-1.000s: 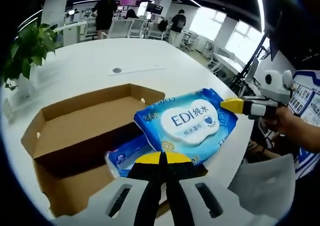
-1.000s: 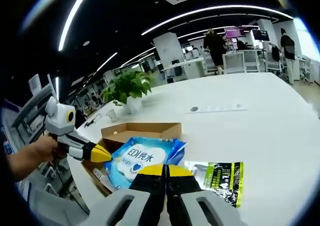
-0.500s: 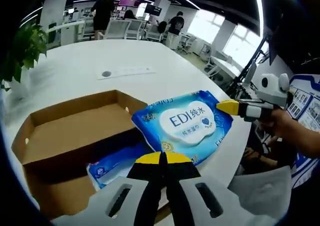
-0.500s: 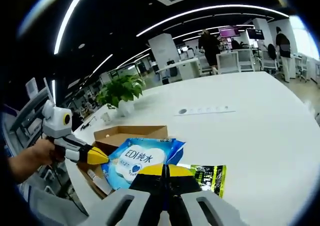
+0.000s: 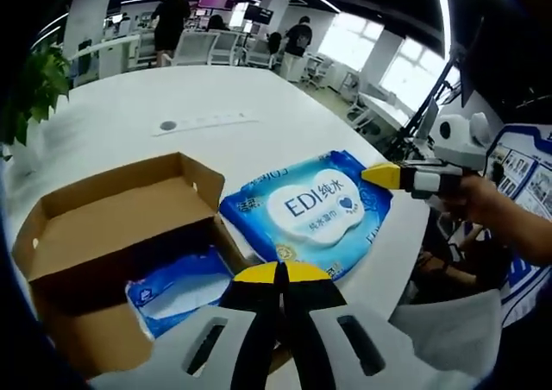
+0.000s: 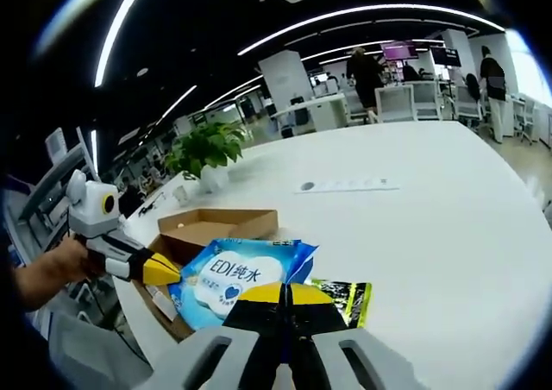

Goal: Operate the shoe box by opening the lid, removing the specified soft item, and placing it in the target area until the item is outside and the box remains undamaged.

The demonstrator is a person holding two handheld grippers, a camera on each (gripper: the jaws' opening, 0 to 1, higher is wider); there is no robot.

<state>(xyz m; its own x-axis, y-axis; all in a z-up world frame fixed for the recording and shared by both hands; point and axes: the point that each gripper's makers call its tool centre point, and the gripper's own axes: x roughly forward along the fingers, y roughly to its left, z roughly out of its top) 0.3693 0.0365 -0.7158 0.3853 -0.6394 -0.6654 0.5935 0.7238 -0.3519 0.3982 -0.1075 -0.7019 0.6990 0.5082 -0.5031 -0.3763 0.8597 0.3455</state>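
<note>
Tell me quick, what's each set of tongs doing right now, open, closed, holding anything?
Left tongs: closed on the near edge of the blue wipes pack.
Right tongs: closed on the same wipes pack's opposite edge.

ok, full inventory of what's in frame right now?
Shoe box: 1, brown cardboard, open, on the white table.
Wipes pack: 1, blue and white, held outside the box by both tongs.
Second pack: 1, blue, lying inside the box.
Green-black pouch: 1, on the table beside the wipes pack.
Table: 1, white.
Potted plant: 1, green, at the far table edge.
People: several, in the background office.
Left tongs: shut on the wipes pack's near edge.
Right tongs: shut on the pack's opposite edge.
</note>
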